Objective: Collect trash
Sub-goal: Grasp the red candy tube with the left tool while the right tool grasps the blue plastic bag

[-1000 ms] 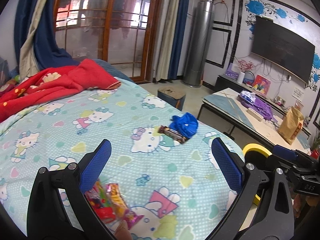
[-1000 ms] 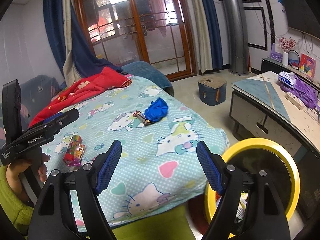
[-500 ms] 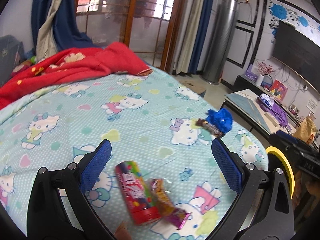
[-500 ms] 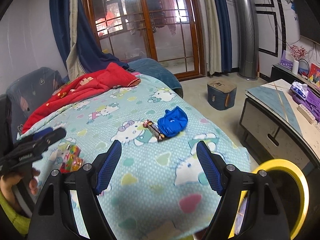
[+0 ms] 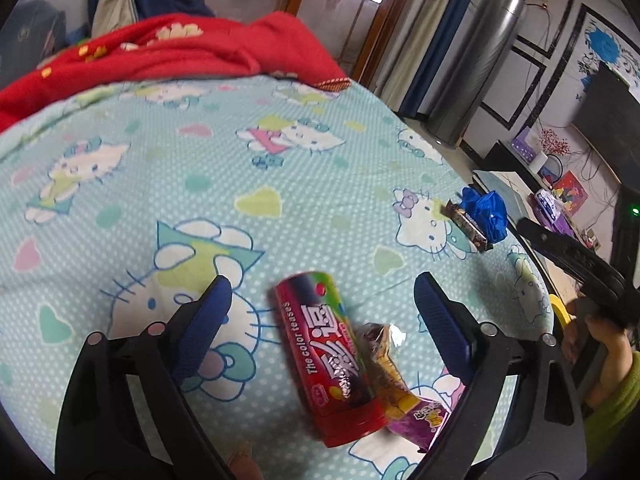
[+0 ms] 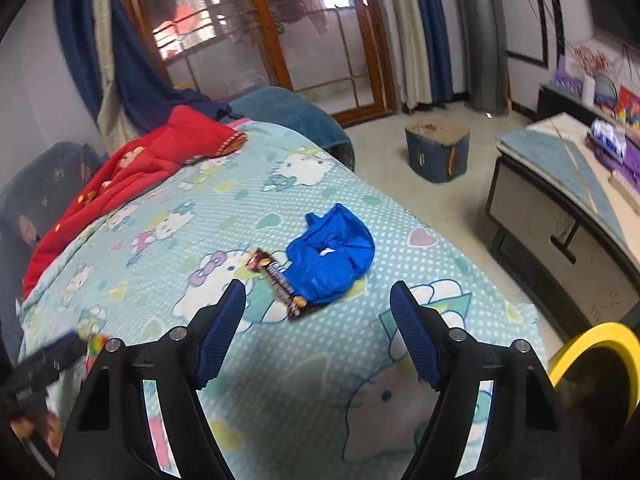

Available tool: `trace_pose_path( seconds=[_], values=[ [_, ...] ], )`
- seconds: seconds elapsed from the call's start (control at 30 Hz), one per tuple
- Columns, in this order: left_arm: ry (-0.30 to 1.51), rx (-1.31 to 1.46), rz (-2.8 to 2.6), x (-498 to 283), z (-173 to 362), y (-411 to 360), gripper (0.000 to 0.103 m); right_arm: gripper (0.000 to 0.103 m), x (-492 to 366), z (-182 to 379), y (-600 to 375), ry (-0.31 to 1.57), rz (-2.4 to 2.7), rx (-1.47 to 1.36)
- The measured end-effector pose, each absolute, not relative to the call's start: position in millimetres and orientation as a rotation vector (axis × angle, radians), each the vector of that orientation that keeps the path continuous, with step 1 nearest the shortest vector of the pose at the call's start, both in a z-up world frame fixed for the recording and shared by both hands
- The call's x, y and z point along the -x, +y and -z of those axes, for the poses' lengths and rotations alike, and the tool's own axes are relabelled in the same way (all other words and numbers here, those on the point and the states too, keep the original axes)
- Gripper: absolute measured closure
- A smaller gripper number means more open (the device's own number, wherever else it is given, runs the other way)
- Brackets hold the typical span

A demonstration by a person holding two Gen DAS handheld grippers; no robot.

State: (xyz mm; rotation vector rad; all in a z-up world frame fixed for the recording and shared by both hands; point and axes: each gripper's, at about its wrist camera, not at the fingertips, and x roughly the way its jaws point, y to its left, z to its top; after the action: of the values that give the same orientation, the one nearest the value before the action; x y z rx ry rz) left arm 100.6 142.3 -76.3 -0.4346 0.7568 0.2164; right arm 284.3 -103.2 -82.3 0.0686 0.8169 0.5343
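1. Closing in on litter strewn across a cartoon-cat bedspread (image 5: 280,168); collection step just opening, nothing picked up yet.
2. Left tongs (image 5: 320,320) spread wide, jaws just narrowed a little, straddling a red candy tube (image 5: 328,356) lying flat on the bed, pads clear of it on both sides.
3. Touching the tube's right side: a crumpled snack wrapper (image 5: 400,392).
4. Right tongs (image 6: 320,332) also apart and empty, jaws just drawn in slightly, aimed at a brown bar wrapper (image 6: 280,284) touching a blue plastic bag (image 6: 332,256) near the bed's edge.
5. Yellow-rimmed bin (image 6: 596,344) waiting beside the bed, at lower right.
6. Next, likely: lower until the pads flank each item, then squeeze; risk of the tube rolling on soft bedding.
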Motion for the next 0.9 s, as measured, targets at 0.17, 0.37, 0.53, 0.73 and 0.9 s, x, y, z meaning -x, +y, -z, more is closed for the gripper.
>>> trace_pose_path(
  seconds=[0.17,0.37,0.53,0.73,0.9],
  values=[
    [0.769,0.476,-0.204,-102,82,147,0.027,0.041,-302,94,-95,0.854,-0.506,-0.076],
    [0.779,0.548,-0.172,-102,90,152,0.033,0.058,-317,110,-99,0.922,-0.489,-0.162],
    [0.779,0.577,-0.162,-102,92,154,0.039,0.085,-315,118,-104,0.939,-0.503,-0.178],
    [0.783,0.601,-0.156,-103,94,157,0.060,0.093,-304,118,-119,0.923,-0.494,-0.201],
    [0.787,0.627,-0.147,-102,98,162,0.073,0.093,-292,117,-128,0.912,-0.496,-0.190]
  ],
)
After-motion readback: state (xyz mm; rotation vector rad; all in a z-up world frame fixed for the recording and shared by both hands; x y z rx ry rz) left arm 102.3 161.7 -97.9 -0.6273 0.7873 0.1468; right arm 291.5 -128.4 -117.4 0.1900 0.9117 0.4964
